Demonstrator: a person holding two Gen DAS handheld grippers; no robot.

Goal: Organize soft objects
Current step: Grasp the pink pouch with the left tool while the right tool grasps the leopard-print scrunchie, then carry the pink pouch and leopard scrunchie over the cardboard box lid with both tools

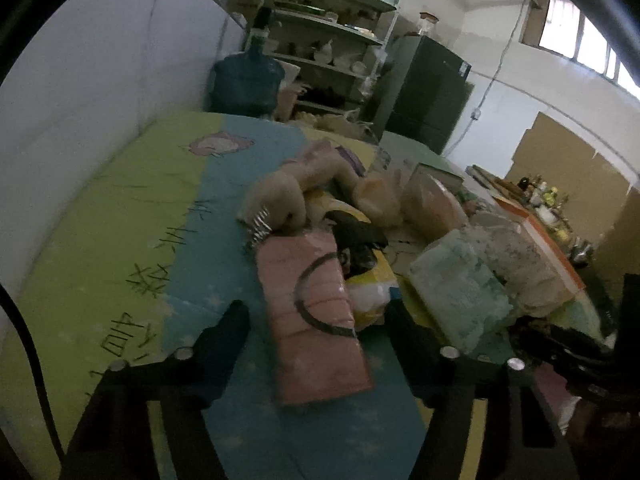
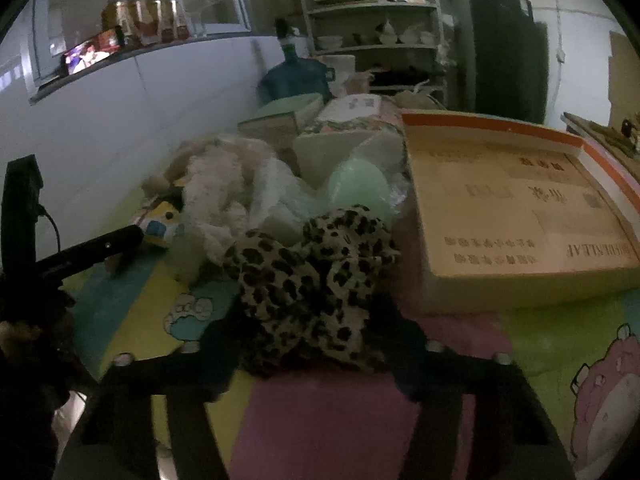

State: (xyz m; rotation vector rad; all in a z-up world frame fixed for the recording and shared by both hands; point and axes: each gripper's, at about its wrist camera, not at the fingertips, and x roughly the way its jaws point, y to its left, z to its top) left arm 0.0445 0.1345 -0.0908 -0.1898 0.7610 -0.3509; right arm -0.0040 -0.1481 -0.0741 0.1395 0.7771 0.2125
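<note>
In the left wrist view my left gripper (image 1: 316,316) is open, its fingers on either side of a pink packaged cloth (image 1: 316,312) lying on the cartoon mat (image 1: 132,216). Behind it lie a beige plush toy (image 1: 288,192), a yellow and black soft toy (image 1: 364,256) and a pale green wrapped bundle (image 1: 456,292). In the right wrist view my right gripper (image 2: 308,324) straddles a leopard-print cloth (image 2: 308,280) and looks closed on it. A white fluffy plush (image 2: 216,192) and a green ball-like object (image 2: 360,188) lie beyond it.
An open cardboard box with an orange rim (image 2: 512,208) stands to the right of the pile; it also shows in the left wrist view (image 1: 548,248). A blue water jug (image 1: 248,80), shelves (image 1: 332,40) and a dark fridge (image 1: 428,92) stand at the back. A white wall (image 1: 80,100) runs along the left.
</note>
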